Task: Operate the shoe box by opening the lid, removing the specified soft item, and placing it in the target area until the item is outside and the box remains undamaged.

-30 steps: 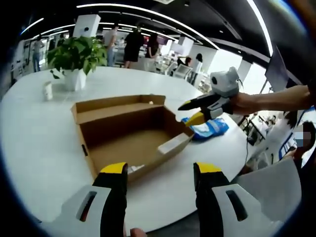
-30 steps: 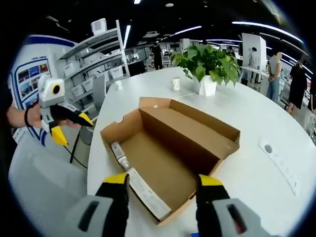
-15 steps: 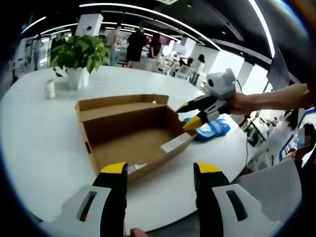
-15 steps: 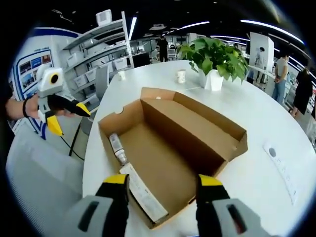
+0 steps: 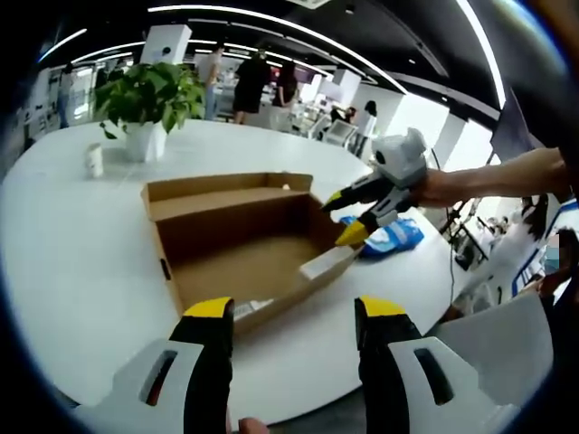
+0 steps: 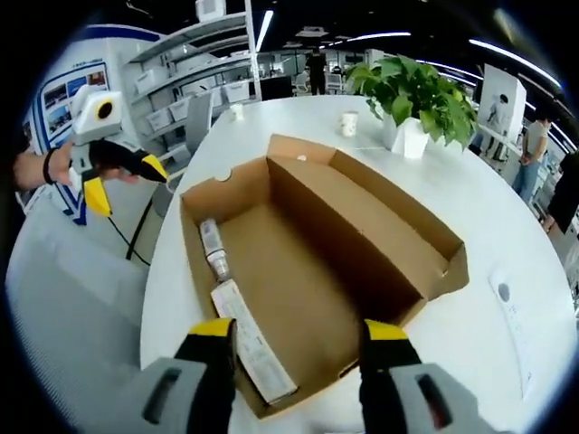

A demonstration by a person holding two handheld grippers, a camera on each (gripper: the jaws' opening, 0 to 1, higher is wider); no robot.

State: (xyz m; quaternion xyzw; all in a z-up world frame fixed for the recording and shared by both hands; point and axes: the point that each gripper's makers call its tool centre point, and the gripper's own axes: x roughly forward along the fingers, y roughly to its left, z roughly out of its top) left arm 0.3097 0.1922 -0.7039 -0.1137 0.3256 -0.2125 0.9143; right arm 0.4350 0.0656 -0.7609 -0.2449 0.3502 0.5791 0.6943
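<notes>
Where the table (image 5: pixel 72 244) curves, a plant (image 5: pixel 145 95) stands behind the box (image 5: pixel 240 244).

Open cardboard shoe box (image 6: pixel 308 262) on the white table (image 6: pixel 470 226) near its edge; potted plant (image 6: pixel 412 99) beyond.

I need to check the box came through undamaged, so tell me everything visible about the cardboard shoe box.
The shoe box is plain brown corrugated cardboard, rectangular and shallow, lying open on the white table with its flaps turned outward. Its floor is bare except for a long white strip along one wall. No tears or crushing show. The right gripper hovers open at one short end; whether it touches the box is unclear.
</notes>
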